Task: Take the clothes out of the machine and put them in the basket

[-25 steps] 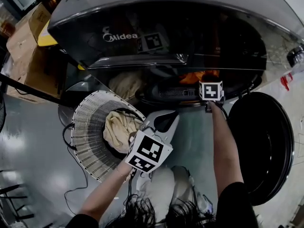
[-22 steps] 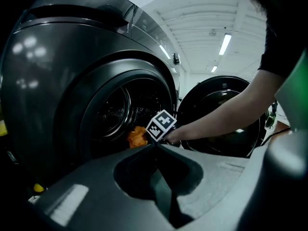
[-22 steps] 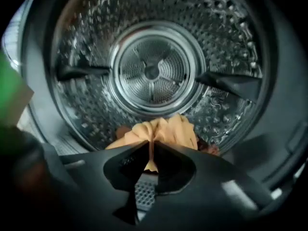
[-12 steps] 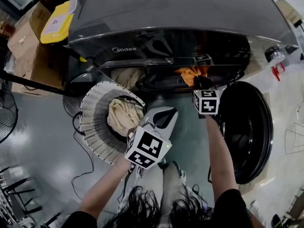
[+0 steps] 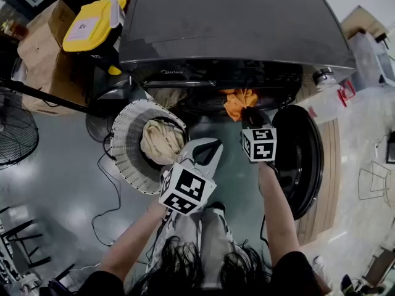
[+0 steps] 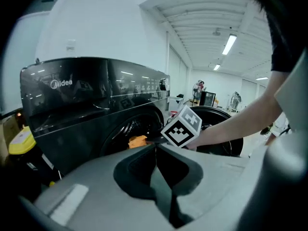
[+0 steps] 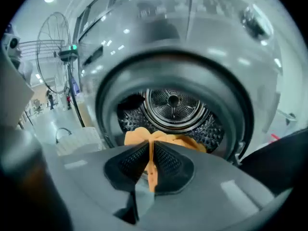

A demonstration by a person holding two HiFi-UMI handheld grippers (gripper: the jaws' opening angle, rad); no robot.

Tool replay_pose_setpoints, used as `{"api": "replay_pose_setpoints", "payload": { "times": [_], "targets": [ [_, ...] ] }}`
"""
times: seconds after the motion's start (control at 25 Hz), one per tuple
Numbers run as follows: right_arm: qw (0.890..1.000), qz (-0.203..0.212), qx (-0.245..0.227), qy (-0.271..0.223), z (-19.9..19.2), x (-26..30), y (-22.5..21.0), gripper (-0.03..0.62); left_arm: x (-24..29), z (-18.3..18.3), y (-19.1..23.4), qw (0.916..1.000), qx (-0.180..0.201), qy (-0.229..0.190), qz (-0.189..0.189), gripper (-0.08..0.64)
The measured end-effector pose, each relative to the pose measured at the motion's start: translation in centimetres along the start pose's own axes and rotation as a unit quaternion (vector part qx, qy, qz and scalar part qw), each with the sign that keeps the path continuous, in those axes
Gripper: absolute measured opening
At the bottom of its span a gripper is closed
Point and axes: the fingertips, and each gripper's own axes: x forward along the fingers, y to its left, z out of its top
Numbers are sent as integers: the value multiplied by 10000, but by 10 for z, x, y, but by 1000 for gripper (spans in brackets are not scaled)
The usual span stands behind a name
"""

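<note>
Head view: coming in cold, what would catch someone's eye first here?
The bright orange cloth stands out, pinched in the right gripper at the open mouth of the dark grey front-loading machine. To its left in the head view, the white ribbed basket sits on the floor with beige clothes inside. The left gripper hangs shut and empty near the basket.

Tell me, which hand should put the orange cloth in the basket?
Right. The right gripper pinches the orange cloth by the machine; the left gripper is shut on nothing, near the basket.
</note>
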Motion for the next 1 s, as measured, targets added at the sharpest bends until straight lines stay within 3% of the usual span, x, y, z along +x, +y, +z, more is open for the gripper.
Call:
{"api": "replay_pose_setpoints", "payload": {
  "times": [0.4,1.0],
  "targets": [
    [9984,325,445,-159,46,-95,27,52,-48,49,-9,9994,-193,21,289,3],
    [9937,688,678,-564,133,-214,72,52,-128,111,-13,9961,-344,-260,766,3]
  ]
}}
